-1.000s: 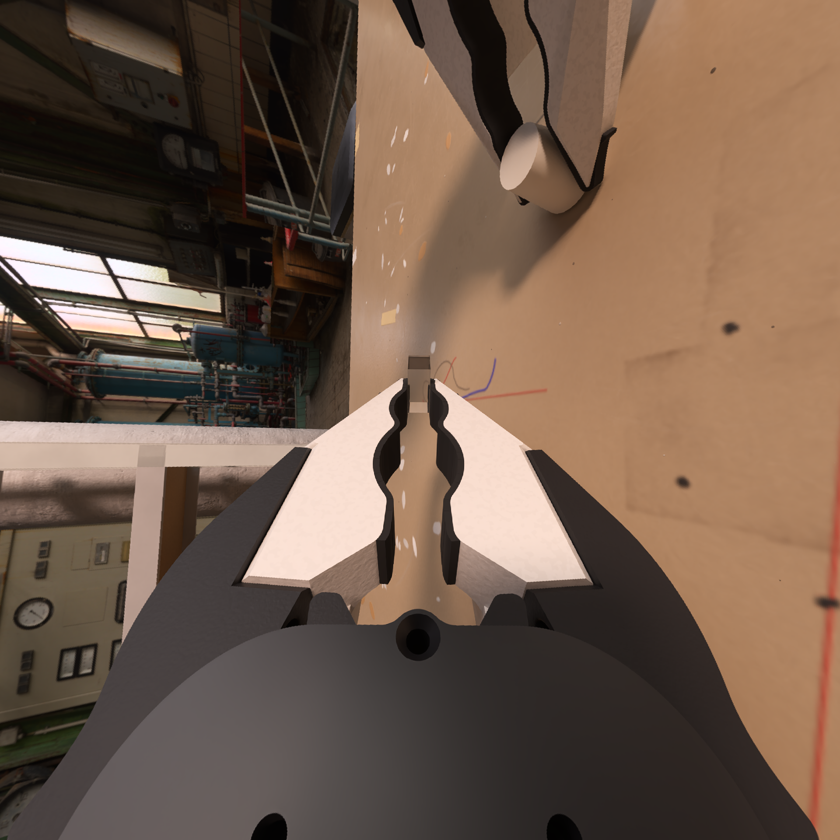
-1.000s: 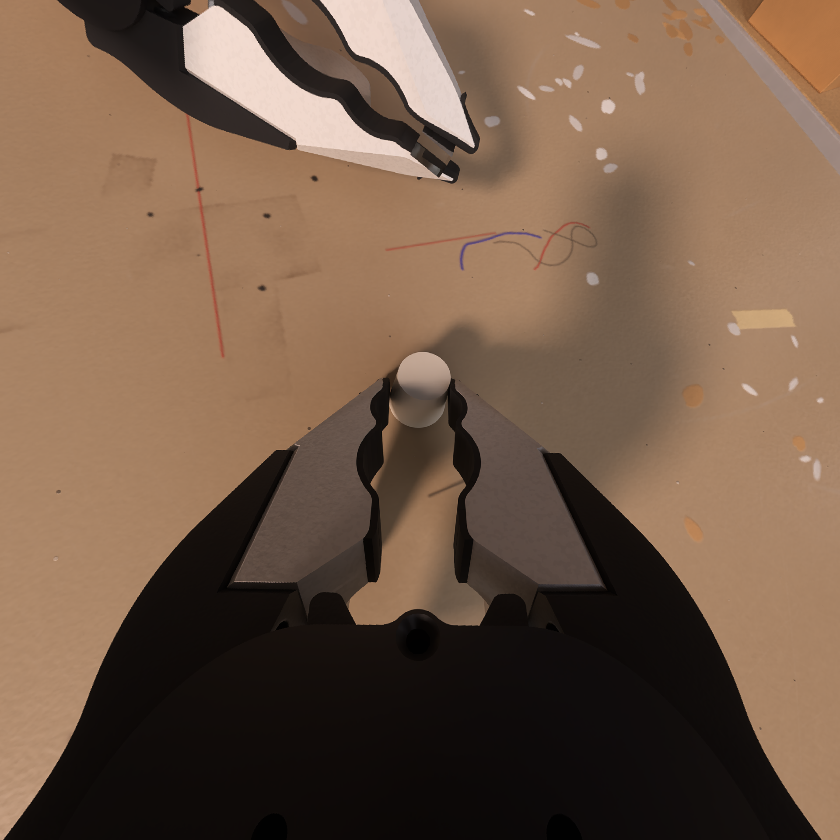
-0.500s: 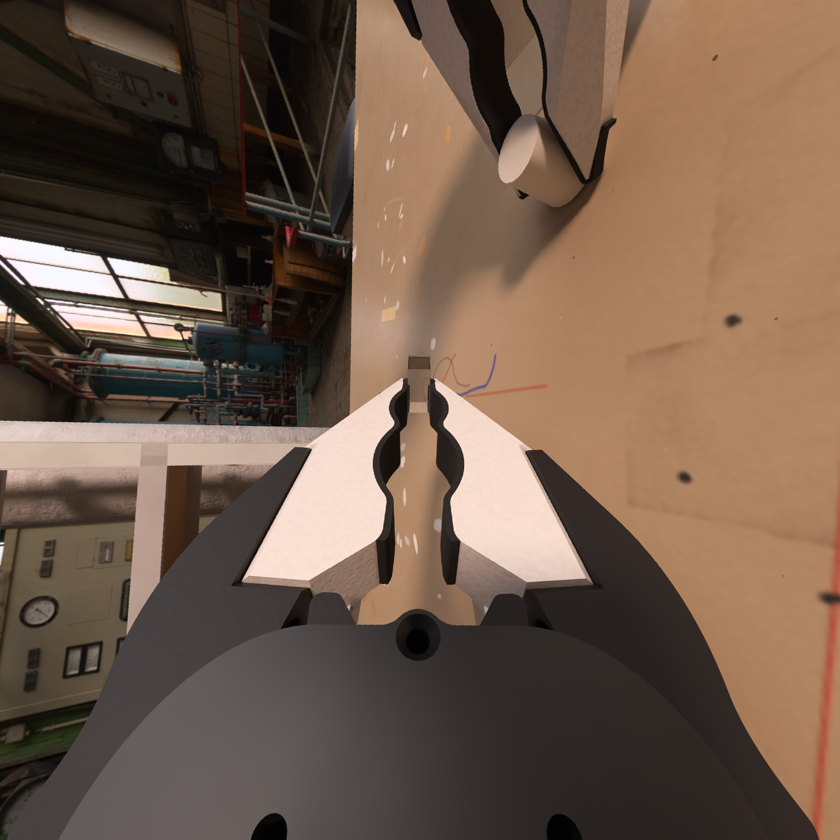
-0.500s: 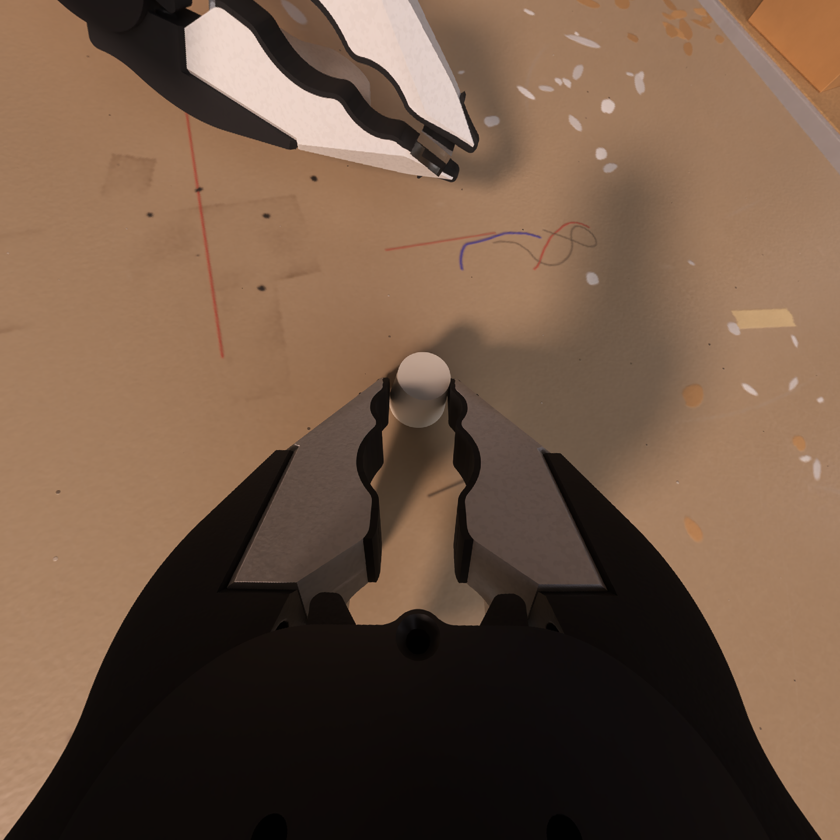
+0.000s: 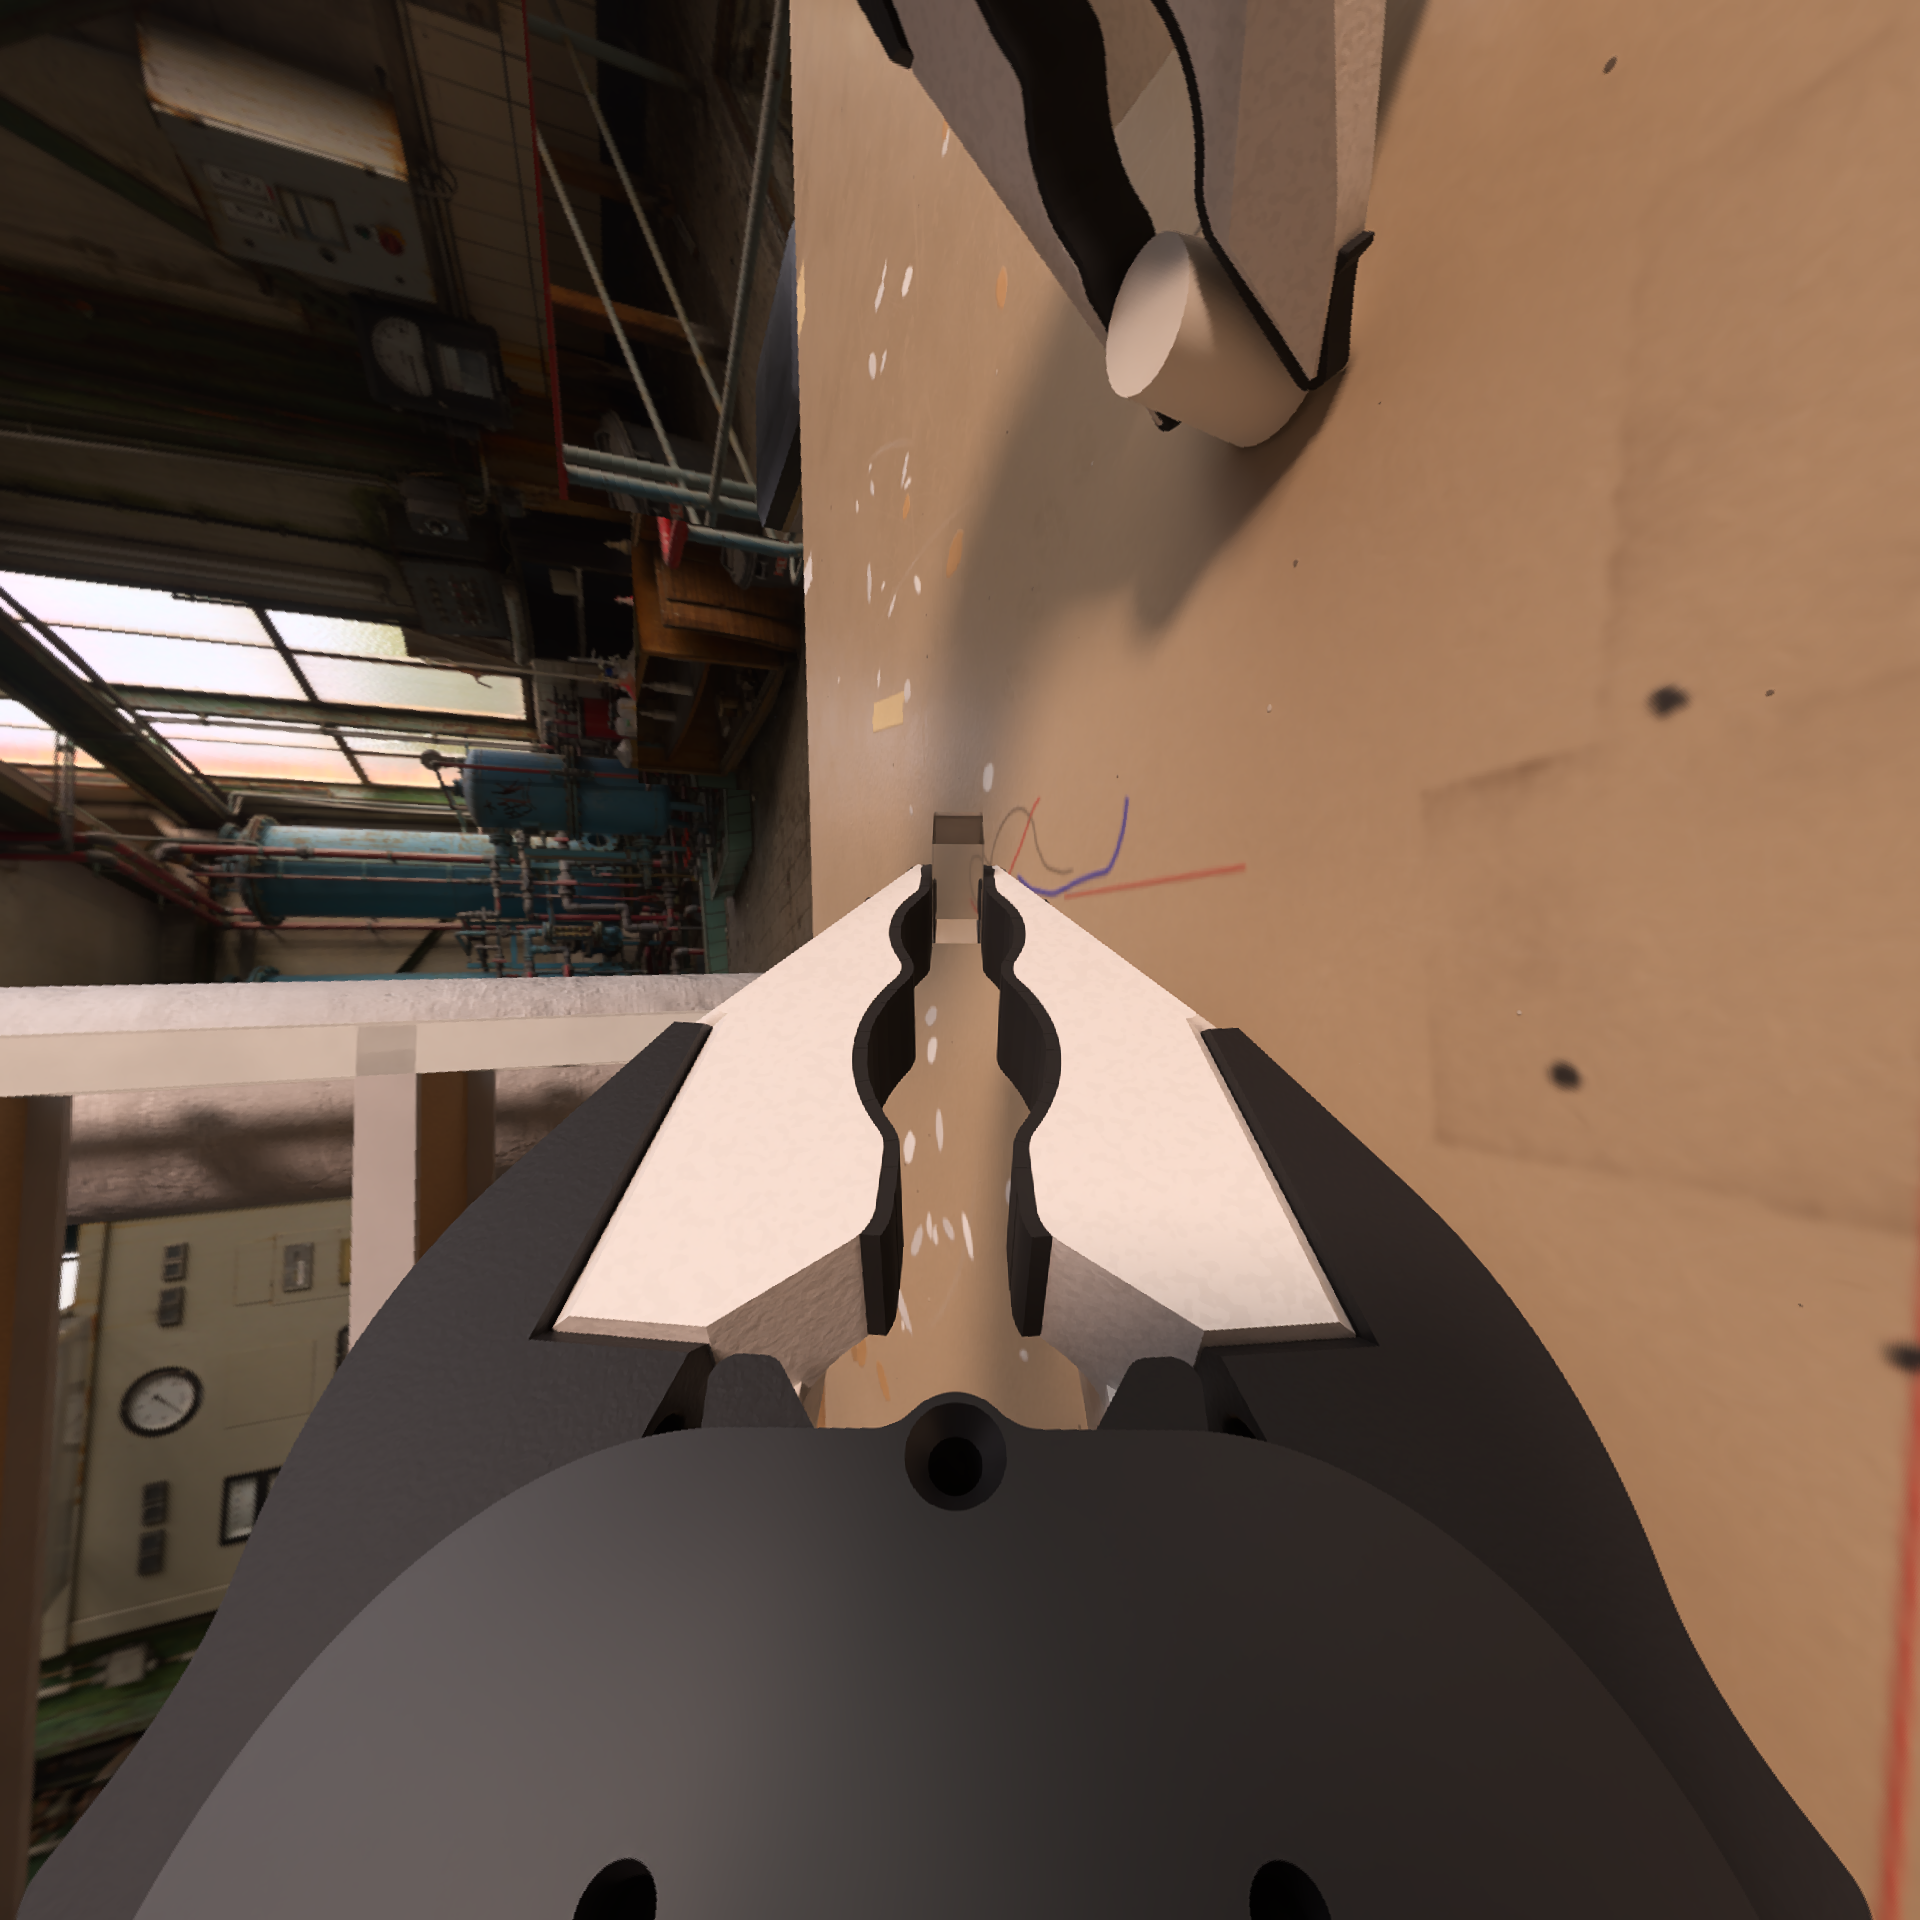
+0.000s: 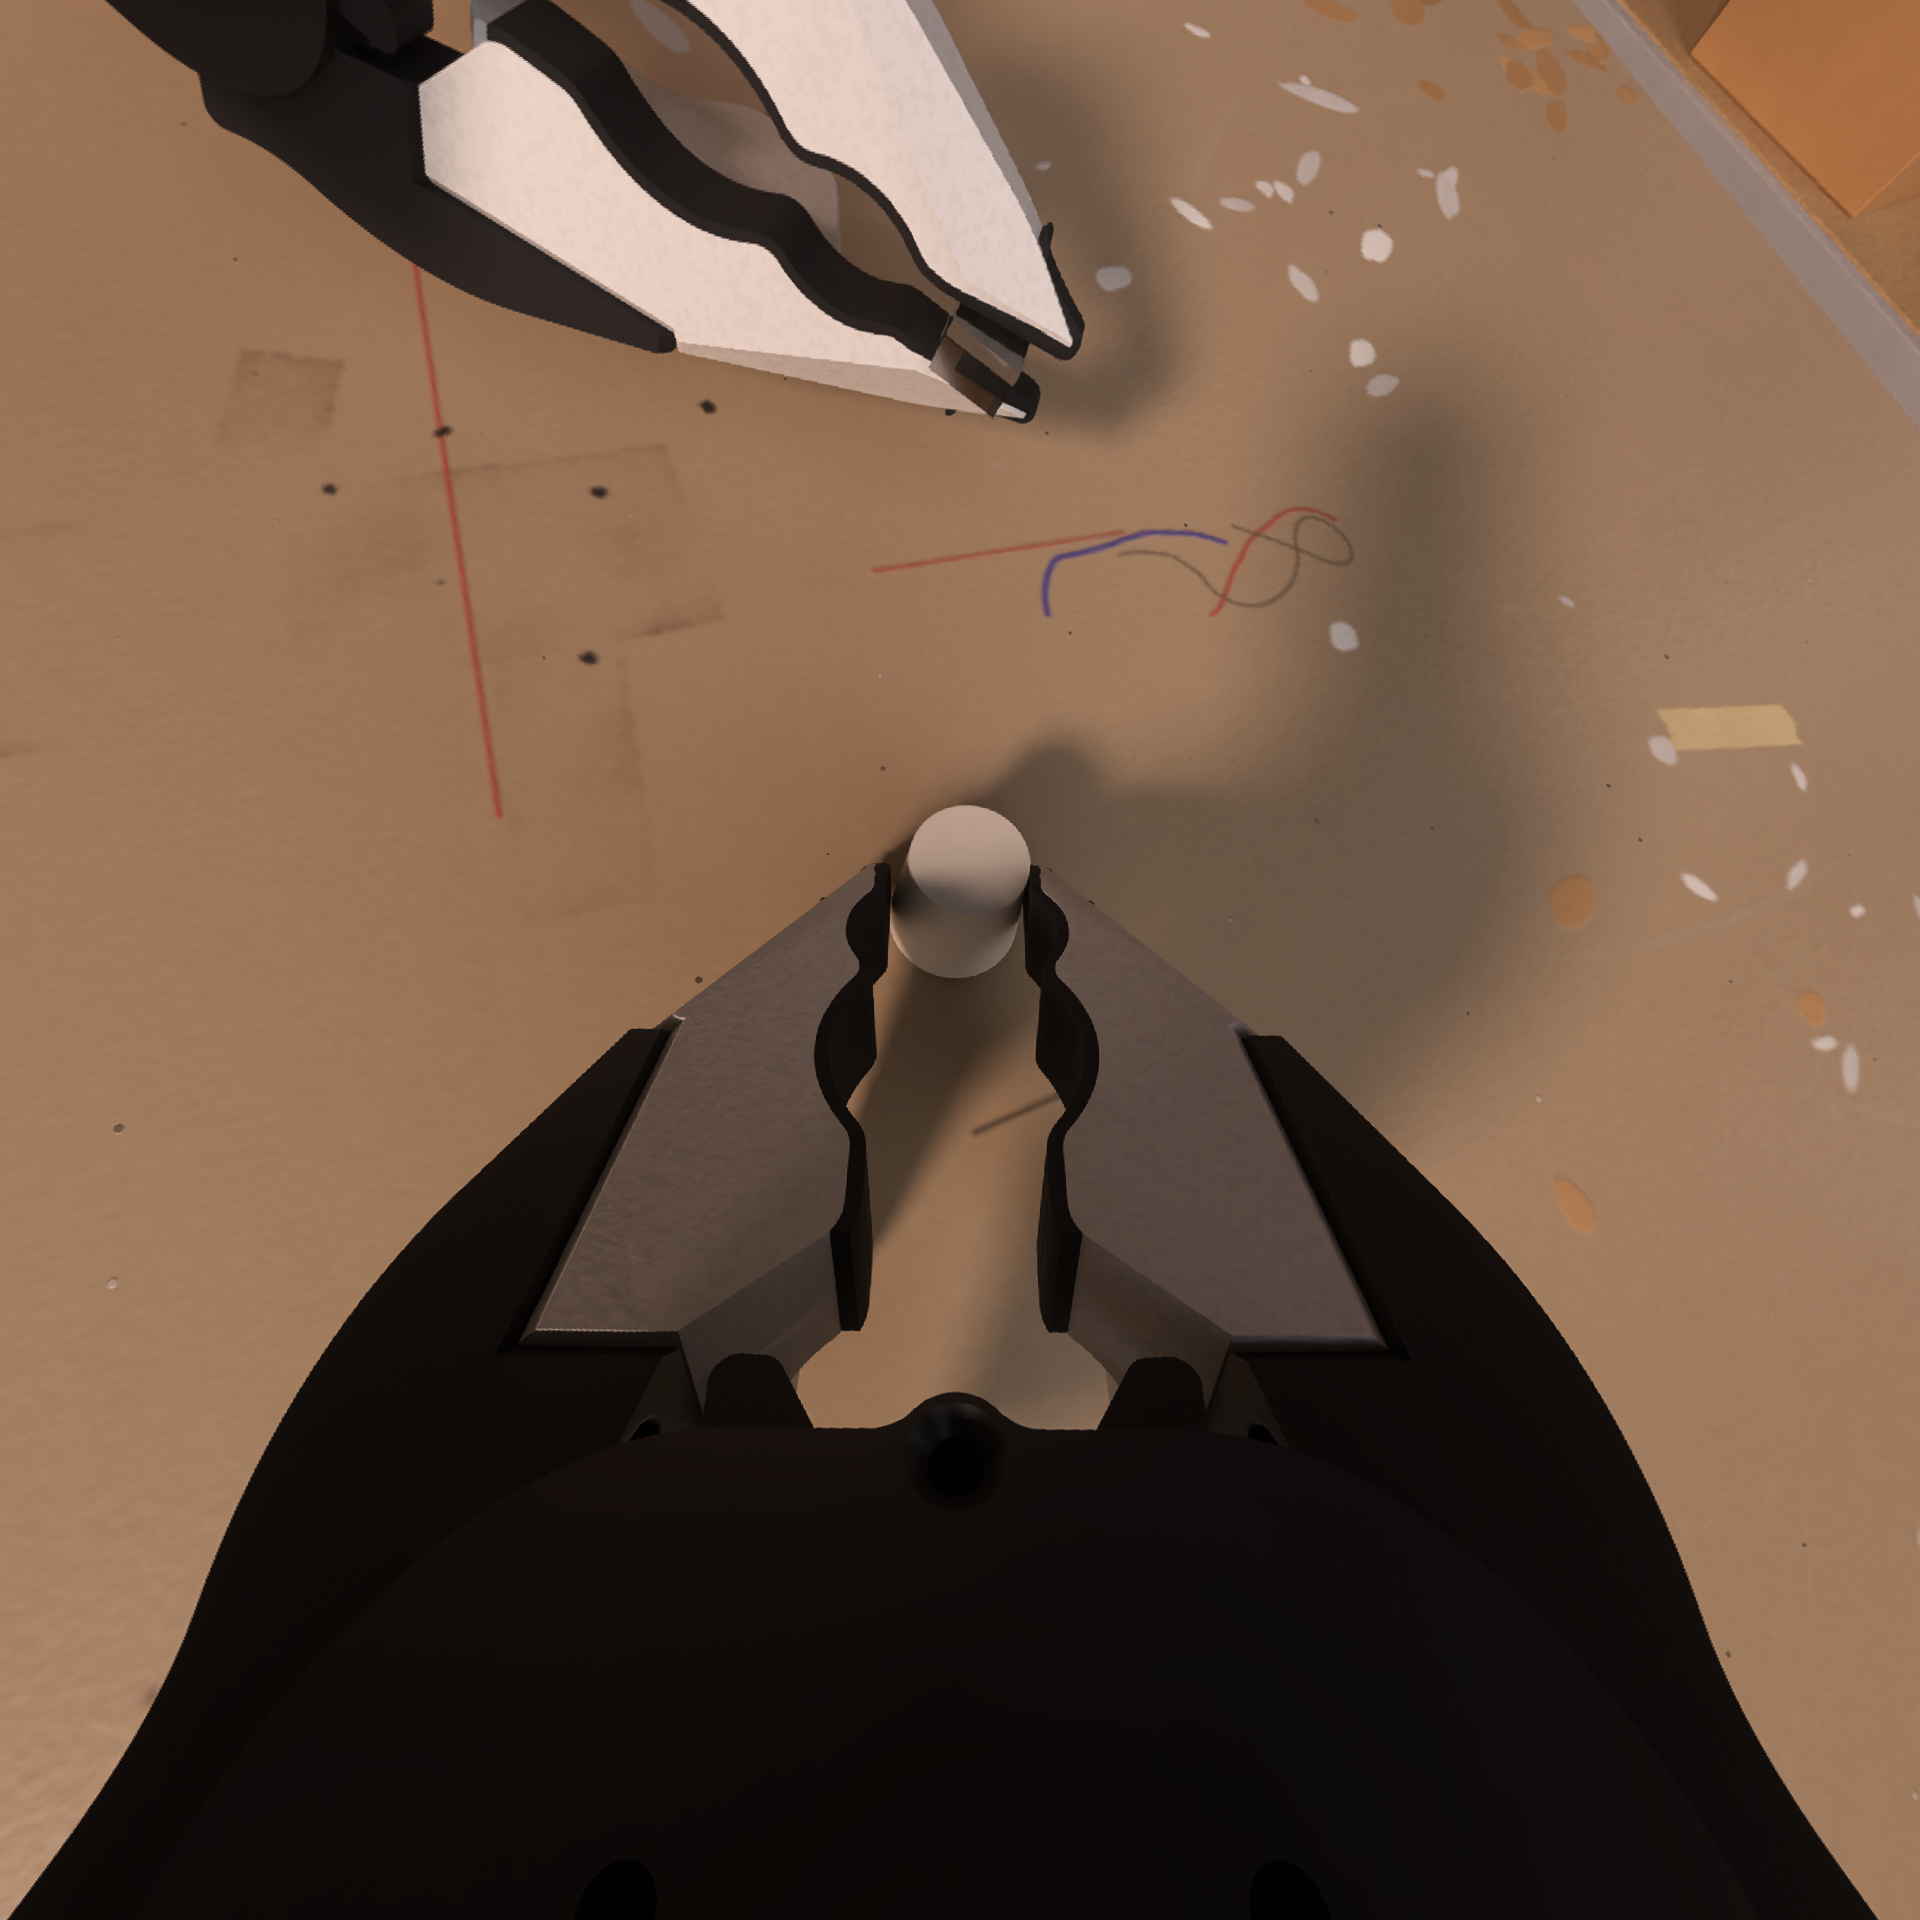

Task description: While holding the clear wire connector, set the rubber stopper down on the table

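My right gripper (image 6: 958,883) is shut on the pale cylindrical rubber stopper (image 6: 966,852), held upright at the fingertips just over the brown table (image 6: 312,935). In the left wrist view the stopper (image 5: 1195,343) shows at the top, its lower end at or very near the table surface; I cannot tell if it touches. My left gripper (image 5: 956,894) is shut on the small clear wire connector (image 5: 956,847), which sticks out past the tips. In the right wrist view the left gripper (image 6: 1013,364) hovers at the upper left with the connector (image 6: 971,358) in its tips.
Thin coloured wire scraps (image 6: 1195,561) lie on the table between the two grippers. A red line (image 6: 462,582) runs at the left, a tape piece (image 6: 1730,724) at the right. The table edge (image 6: 1766,208) and an orange box (image 6: 1829,104) are far right.
In the left wrist view the right gripper and stopper have shifted very slightly toward the top of the picture. Both grips are unchanged.
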You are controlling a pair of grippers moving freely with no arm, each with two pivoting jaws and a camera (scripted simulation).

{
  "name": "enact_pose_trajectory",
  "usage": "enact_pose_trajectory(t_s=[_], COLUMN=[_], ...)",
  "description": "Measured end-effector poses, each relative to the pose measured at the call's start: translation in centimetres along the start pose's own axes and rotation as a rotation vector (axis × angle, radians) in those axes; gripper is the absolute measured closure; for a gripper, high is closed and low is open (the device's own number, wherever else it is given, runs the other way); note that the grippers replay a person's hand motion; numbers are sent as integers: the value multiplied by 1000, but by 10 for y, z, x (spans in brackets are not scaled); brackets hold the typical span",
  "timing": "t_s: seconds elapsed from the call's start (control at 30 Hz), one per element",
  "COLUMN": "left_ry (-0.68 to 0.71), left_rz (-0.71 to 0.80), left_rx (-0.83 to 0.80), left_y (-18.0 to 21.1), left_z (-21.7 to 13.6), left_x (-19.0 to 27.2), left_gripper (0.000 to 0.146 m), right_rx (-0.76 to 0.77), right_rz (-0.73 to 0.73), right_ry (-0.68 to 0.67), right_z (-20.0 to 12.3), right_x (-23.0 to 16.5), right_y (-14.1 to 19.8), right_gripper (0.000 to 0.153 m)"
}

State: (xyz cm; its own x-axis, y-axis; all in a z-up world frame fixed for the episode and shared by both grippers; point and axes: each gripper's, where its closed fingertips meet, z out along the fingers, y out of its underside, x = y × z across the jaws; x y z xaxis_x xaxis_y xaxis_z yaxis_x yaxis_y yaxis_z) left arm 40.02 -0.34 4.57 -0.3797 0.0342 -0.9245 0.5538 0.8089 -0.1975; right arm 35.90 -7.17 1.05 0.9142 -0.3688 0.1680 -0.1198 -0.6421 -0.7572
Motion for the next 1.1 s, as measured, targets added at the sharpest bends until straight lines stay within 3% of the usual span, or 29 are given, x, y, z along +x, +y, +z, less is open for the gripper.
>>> enact_pose_trajectory(t_s=[1.1], left_ry=[22], left_rz=[41], left_rx=[-18], left_y=[3], left_z=[4], left_x=[8], left_gripper=[138], right_rx=[1], right_rz=[2], right_ry=[-21], right_z=[0], right_x=[-1], right_y=[0], right_gripper=[123])
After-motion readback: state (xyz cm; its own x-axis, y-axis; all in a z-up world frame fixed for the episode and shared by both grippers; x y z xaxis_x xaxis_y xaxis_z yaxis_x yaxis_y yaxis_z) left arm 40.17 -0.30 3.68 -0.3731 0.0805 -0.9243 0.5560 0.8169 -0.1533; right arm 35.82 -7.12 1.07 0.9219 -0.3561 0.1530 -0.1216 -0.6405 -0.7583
